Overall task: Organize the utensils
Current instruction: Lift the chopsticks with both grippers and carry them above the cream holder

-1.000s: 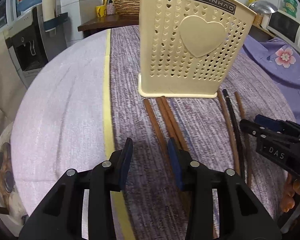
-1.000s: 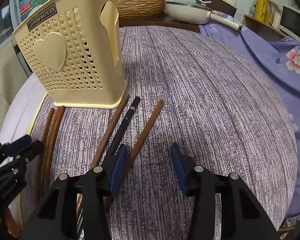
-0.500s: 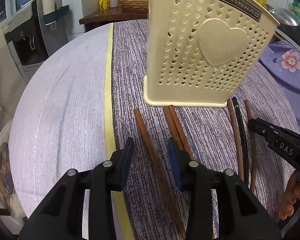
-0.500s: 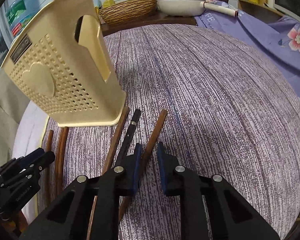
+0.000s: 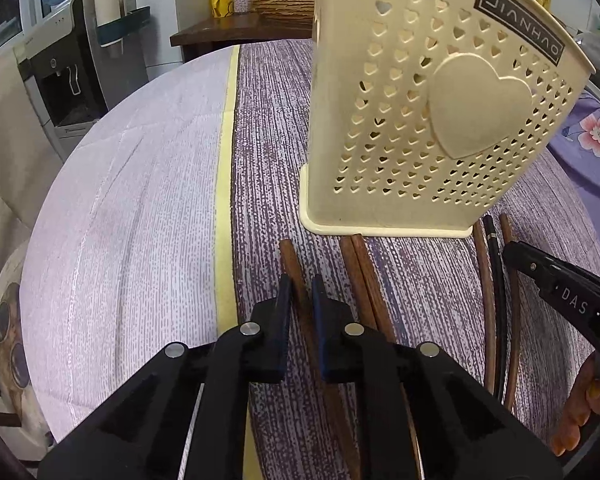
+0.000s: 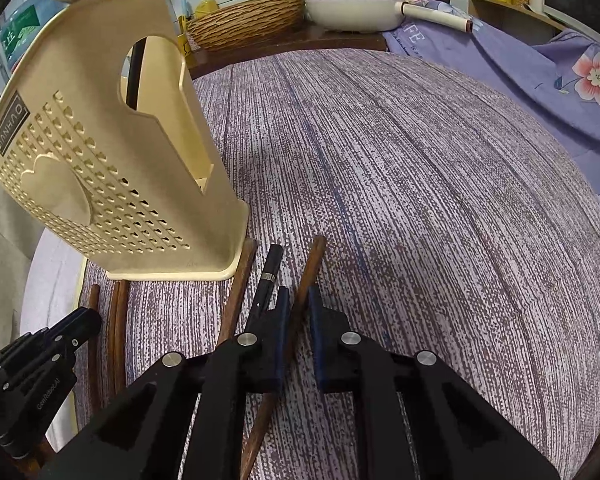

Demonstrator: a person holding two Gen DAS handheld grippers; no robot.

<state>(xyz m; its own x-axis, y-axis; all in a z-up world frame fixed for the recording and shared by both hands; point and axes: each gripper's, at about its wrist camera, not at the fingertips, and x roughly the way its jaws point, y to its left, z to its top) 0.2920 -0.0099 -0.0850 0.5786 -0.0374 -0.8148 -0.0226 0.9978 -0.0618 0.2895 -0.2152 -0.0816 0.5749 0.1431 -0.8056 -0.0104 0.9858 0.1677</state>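
Left wrist view: my left gripper (image 5: 300, 300) has narrowed from the wide spread of a second ago, and its blue pads now sit close on either side of the leftmost brown chopstick (image 5: 290, 258), which lies on the striped purple tablecloth (image 5: 268, 152). I cannot tell whether the pads actually press on the wood. Just to the right, a pair of brown chopsticks (image 5: 358, 264) lies side by side, tips touching the base of the cream perforated chopstick holder (image 5: 420, 120). The holder fills more of this view than it did before. Farther right, my right gripper (image 5: 512, 250) reaches over three more sticks.

Right wrist view: my right gripper (image 6: 298, 304) was wide open a second ago; now its pads are drawn close around the rightmost brown chopstick (image 6: 314, 256), which runs up between them. Again the contact itself is hard to judge. A black chopstick (image 6: 270, 268) lies just to its left, and another brown chopstick (image 6: 244, 264) beyond that rests against the holder's (image 6: 112, 184) base corner. My left gripper (image 6: 86, 320) shows at the lower left.
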